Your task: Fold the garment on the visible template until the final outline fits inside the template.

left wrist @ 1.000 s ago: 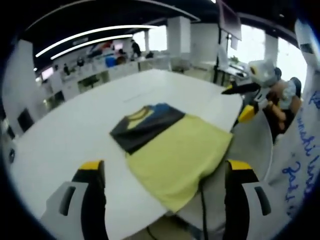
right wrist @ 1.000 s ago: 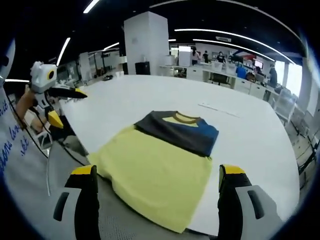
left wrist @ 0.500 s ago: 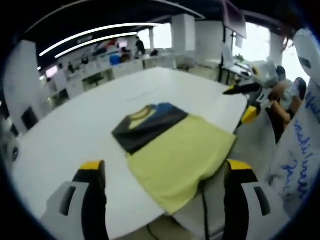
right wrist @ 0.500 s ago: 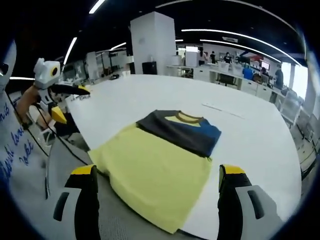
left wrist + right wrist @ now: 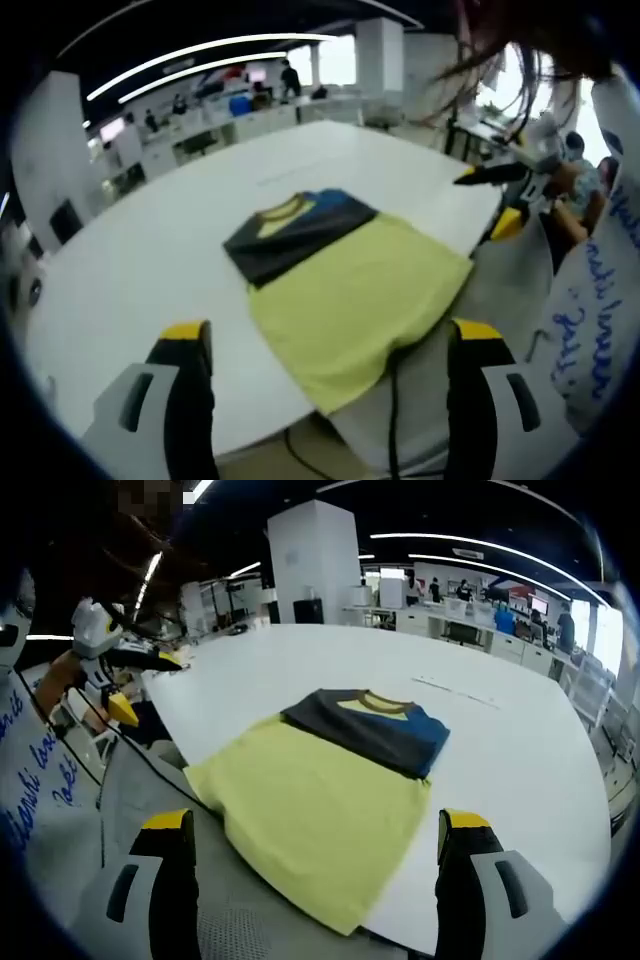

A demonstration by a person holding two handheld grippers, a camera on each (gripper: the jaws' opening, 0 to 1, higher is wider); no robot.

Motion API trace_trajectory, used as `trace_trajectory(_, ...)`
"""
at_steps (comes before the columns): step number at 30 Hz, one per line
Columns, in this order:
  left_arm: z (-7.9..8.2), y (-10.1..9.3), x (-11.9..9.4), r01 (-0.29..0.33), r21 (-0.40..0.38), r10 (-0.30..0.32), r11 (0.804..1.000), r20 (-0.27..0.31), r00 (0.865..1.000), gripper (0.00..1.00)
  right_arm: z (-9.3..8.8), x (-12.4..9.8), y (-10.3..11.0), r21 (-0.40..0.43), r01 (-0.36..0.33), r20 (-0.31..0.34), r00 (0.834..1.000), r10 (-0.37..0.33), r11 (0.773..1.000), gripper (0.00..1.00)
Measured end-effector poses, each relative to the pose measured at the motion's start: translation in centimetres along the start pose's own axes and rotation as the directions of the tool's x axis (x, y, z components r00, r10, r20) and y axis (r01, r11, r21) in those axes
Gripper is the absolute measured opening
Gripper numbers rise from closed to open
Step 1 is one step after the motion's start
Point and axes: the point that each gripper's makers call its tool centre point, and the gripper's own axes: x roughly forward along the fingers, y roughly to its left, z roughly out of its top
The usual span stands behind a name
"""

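Both hand-held grippers (image 5: 330,345) (image 5: 312,830) wide apart, empty

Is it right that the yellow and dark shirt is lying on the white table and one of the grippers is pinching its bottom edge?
Not quite. The shirt does lie on the white table, yellow part near, dark part far. But no gripper is pinching it. In the right gripper view the right gripper is open, with nothing between its jaws. The left gripper view shows the left gripper open too, short of the cloth.
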Motion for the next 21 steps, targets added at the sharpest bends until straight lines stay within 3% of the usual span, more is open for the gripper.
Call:
trace_trajectory(7, 0.1, 0.6, -0.1, -0.003, -0.007, 0.003, 1.0, 0.01, 1.0, 0.92, 0.4, 0.0, -0.2, 0.007, 0.016, 0.026, 1.0, -0.016, 1.0, 1.0)
trace_trajectory(11, -0.1, 0.8, 0.3, 0.01, 0.007, -0.01, 1.0, 0.007, 1.0, 0.92, -0.3, 0.1, -0.5, 0.004, 0.041, 0.002, 0.999, -0.041, 0.999, 1.0)
trace_trajectory(18, 0.2, 0.9, 0.6, 0.028, 0.006, -0.029, 1.0, 0.046, 0.999, 0.9, 0.0, -0.6, -1.2, 0.022, 0.088, 0.025, 0.996, -0.088, 0.996, 0.99)
trace_trajectory(21, 0.2, 1.2, 0.6, 0.035, -0.006, -0.035, 0.999, 0.067, 0.997, 0.88, -0.1, -0.7, -1.3, 0.025, 0.096, 0.019, 0.995, -0.096, 0.995, 0.9)
